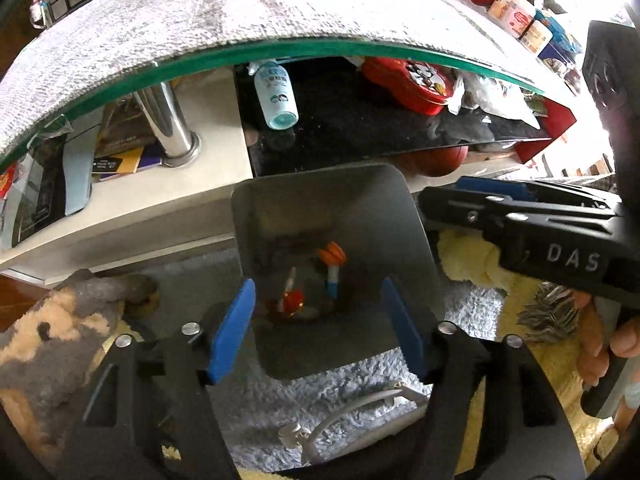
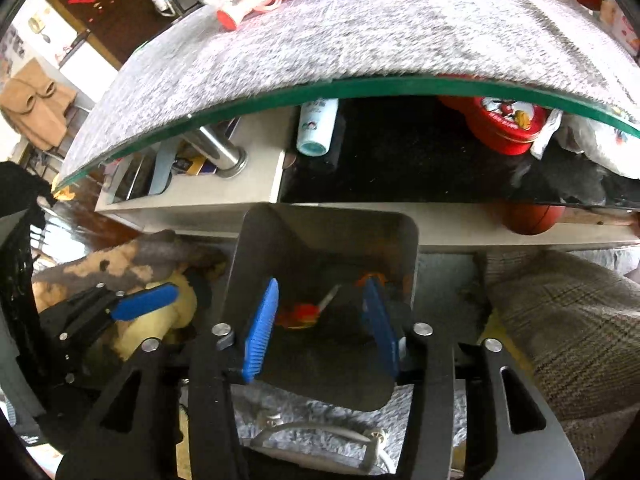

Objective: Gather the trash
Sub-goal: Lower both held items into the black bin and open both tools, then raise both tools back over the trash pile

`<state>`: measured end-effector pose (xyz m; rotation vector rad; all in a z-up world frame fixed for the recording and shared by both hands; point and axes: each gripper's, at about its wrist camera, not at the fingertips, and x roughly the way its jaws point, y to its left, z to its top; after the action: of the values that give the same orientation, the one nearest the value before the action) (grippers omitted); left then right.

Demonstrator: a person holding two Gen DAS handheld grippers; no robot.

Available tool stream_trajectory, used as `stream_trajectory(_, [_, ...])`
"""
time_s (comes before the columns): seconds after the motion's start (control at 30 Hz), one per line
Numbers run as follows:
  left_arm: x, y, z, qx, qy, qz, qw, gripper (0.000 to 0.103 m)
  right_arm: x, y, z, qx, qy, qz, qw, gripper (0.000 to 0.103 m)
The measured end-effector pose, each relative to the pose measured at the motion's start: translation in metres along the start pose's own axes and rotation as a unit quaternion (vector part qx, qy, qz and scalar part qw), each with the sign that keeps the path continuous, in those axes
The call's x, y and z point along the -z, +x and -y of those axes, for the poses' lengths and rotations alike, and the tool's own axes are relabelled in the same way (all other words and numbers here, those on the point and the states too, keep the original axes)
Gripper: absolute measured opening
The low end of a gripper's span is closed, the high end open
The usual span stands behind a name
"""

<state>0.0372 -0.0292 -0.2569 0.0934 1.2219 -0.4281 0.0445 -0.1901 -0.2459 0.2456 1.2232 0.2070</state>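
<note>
A grey bin (image 1: 280, 208) (image 2: 328, 232) stands on the floor against the low table. At its bottom lie a red wrapper (image 1: 294, 300) (image 2: 300, 312), an orange scrap (image 1: 332, 254) (image 2: 372, 280) and a white stick (image 1: 290, 278). My left gripper (image 1: 320, 326) hovers over the bin's mouth, pointing steeply down, open, with nothing between its blue pads. My right gripper (image 2: 320, 330) hangs over the same bin, also open and empty. Each shows in the other's view: the right gripper (image 1: 460, 196) at the bin's right rim, the left gripper (image 2: 144, 302) off the left side.
A glass table top with a grey mat (image 1: 200, 20) overhangs the bin; toys and jars crowd its far edge. Below sit a bottle (image 1: 276, 96), a red tin (image 1: 412, 84) and a basketball (image 2: 532, 218). Plush toys (image 1: 60, 320), a white cable (image 1: 360, 400) and a fluffy rug surround the bin.
</note>
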Motion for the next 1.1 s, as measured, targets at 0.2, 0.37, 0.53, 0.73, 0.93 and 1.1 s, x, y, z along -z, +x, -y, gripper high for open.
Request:
stream_trajectory(0.2, [-0.011, -0.015, -0.008, -0.014, -0.011, 0.022, 0.9996, 0.082, -0.013, -0.02, 0.011, 0.019, 0.008, 0.03, 0.999, 0.082])
stream_trajectory(0.37, [-0.027, -0.035, -0.015, -0.024, -0.017, 0.049, 0.9984, 0.093, -0.029, -0.04, 0.017, 0.0, 0.019, 0.06, 0.998, 0.089])
stream_trajectory(0.53, [-0.047, -0.052, -0.021, -0.031, -0.017, 0.074, 0.9966, 0.094, -0.052, -0.058, 0.026, 0.016, 0.024, 0.086, 0.996, 0.089])
stream_trajectory(0.73, [-0.083, -0.067, -0.032, -0.035, -0.021, 0.102, 0.9939, 0.094, -0.086, -0.071, 0.032, 0.027, 0.017, 0.115, 0.993, 0.089])
stream_trajectory(0.93, [-0.122, -0.072, -0.037, -0.051, -0.014, 0.116, 0.9919, 0.094, -0.121, -0.073, 0.028, 0.028, 0.007, 0.136, 0.99, 0.089])
stream_trajectory(1.1, [-0.155, -0.076, -0.044, -0.062, -0.007, 0.128, 0.9898, 0.094, -0.152, -0.075, 0.022, 0.026, 0.001, 0.154, 0.988, 0.089])
